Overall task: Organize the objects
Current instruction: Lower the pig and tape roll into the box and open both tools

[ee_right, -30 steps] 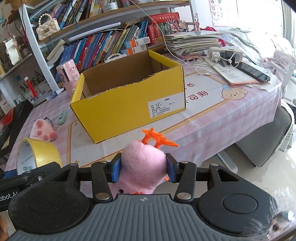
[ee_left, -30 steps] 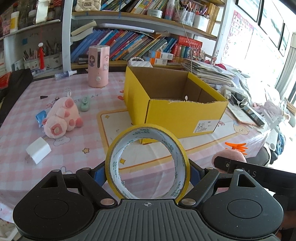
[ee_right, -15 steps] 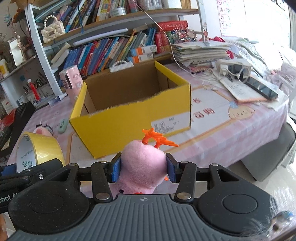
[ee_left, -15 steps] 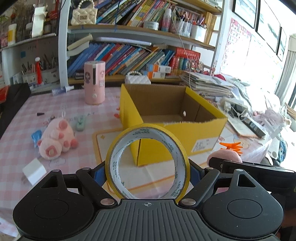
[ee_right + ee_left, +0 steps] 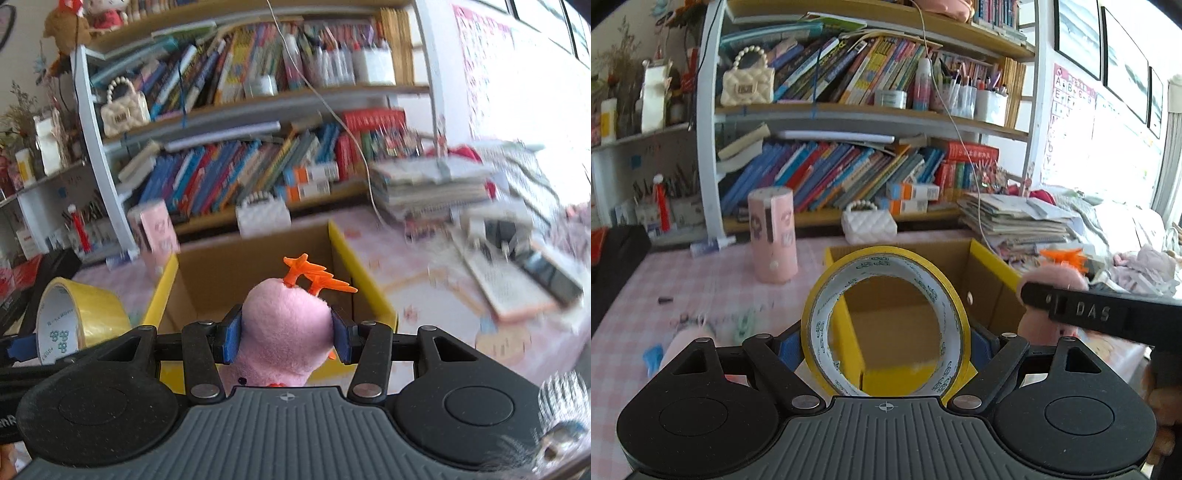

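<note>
The left gripper (image 5: pixel 886 341) pinches a yellow tape roll (image 5: pixel 885 319) upright between its blue pads, held above the open yellow box (image 5: pixel 991 264) on the pink checked tablecloth (image 5: pixel 683 280). The right gripper (image 5: pixel 286 338) squeezes a pink plush toy (image 5: pixel 284 332) — orange tuft up — apparently over the same box, though blur makes that uncertain.
</note>
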